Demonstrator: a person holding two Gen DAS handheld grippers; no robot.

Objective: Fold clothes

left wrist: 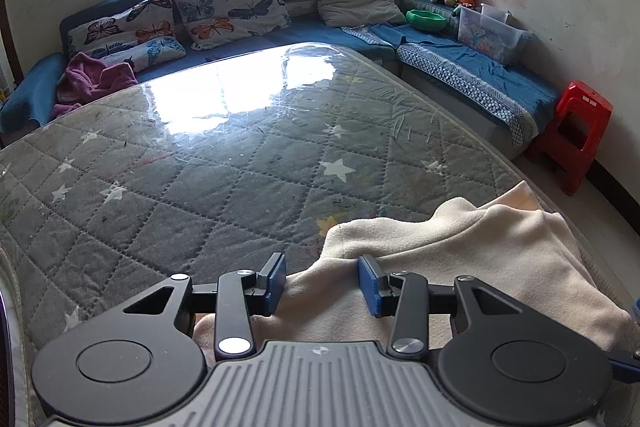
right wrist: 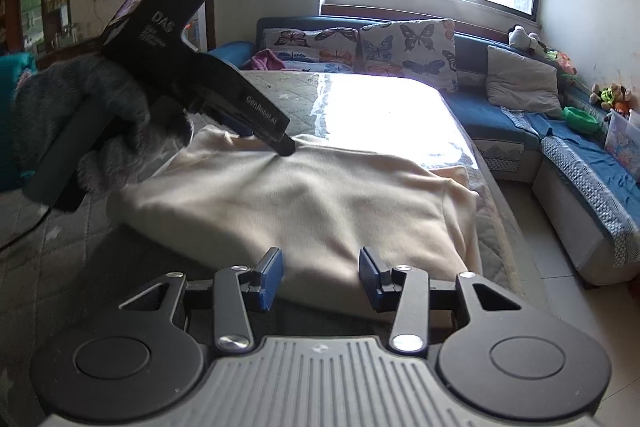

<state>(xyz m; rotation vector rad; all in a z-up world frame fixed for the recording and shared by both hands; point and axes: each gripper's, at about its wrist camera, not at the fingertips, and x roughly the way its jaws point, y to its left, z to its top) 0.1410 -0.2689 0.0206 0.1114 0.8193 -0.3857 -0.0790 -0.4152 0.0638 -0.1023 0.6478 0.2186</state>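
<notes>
A cream fleece garment [right wrist: 304,199] lies folded into a rough rectangle on the grey quilted mattress [left wrist: 200,187]. In the left wrist view the same cream garment [left wrist: 460,259] bunches up at the lower right. My left gripper [left wrist: 323,283] stands open, its blue pads [left wrist: 276,281] apart above the cloth's left edge. From the right wrist view, the left gripper [right wrist: 285,146] points down with its tip against the garment's far edge, held by a hand in a fuzzy grey sleeve [right wrist: 80,115]. My right gripper [right wrist: 321,277] is open just over the garment's near edge, with nothing pinched.
A blue corner sofa [left wrist: 360,39] with butterfly cushions [left wrist: 232,3] runs behind and beside the mattress. On it are a purple cloth [left wrist: 92,79], a green bowl [left wrist: 426,20] and a clear storage box [left wrist: 492,31]. A red plastic stool [left wrist: 576,135] stands on the floor at right.
</notes>
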